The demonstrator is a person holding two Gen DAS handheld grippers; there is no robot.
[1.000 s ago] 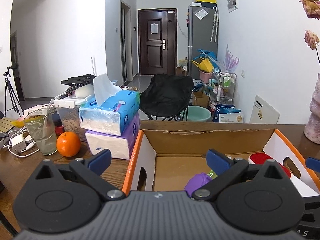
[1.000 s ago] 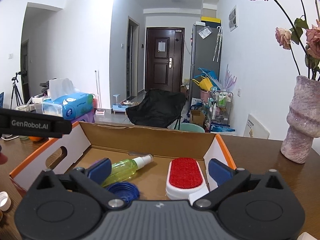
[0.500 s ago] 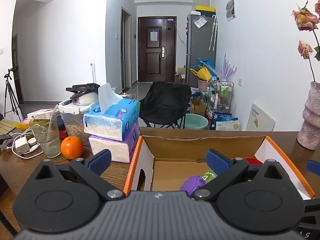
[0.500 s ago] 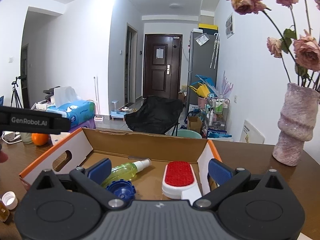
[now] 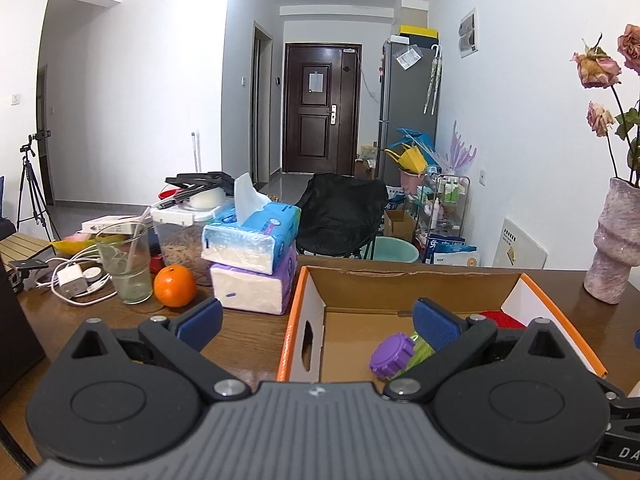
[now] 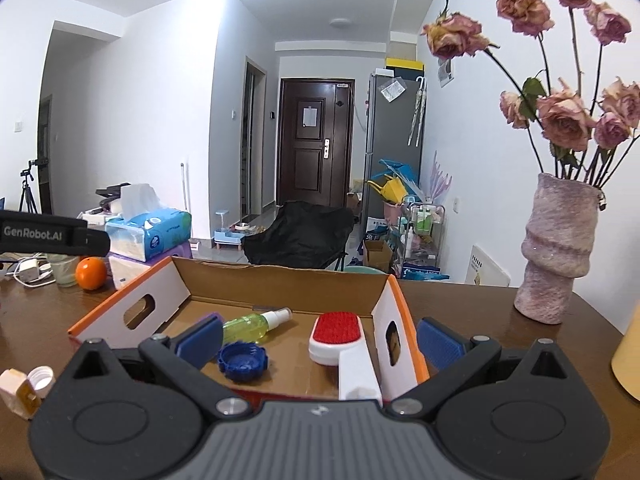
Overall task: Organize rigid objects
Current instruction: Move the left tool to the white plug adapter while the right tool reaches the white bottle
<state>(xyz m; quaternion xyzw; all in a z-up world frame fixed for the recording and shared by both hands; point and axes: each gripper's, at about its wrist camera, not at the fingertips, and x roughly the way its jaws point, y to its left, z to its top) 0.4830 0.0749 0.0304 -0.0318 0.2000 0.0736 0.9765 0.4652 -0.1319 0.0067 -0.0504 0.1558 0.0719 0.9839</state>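
An orange-edged cardboard box (image 5: 306,300) (image 6: 120,306) stands on the brown table. Inside it lie a green spray bottle (image 6: 252,324), a blue ridged lid (image 6: 242,366), a red-and-white lint brush (image 6: 340,340) and a purple lid (image 5: 390,356). My left gripper (image 5: 318,322) hangs open over the box's near left corner, holding nothing. My right gripper (image 6: 318,336) is open too, above the box's near right side, with nothing between its fingers. A small white-capped bottle (image 6: 24,388) lies on the table left of the box.
Stacked tissue packs (image 5: 252,260), an orange (image 5: 175,286), a glass (image 5: 124,264) and chargers with cables (image 5: 76,280) crowd the table's left. A pink vase (image 6: 558,248) of dried roses stands at the right. A yellow object (image 6: 628,360) shows at the far right edge.
Both grippers have drawn back and risen from the box, so it looks smaller and lower. Both stay open and nothing was picked up.
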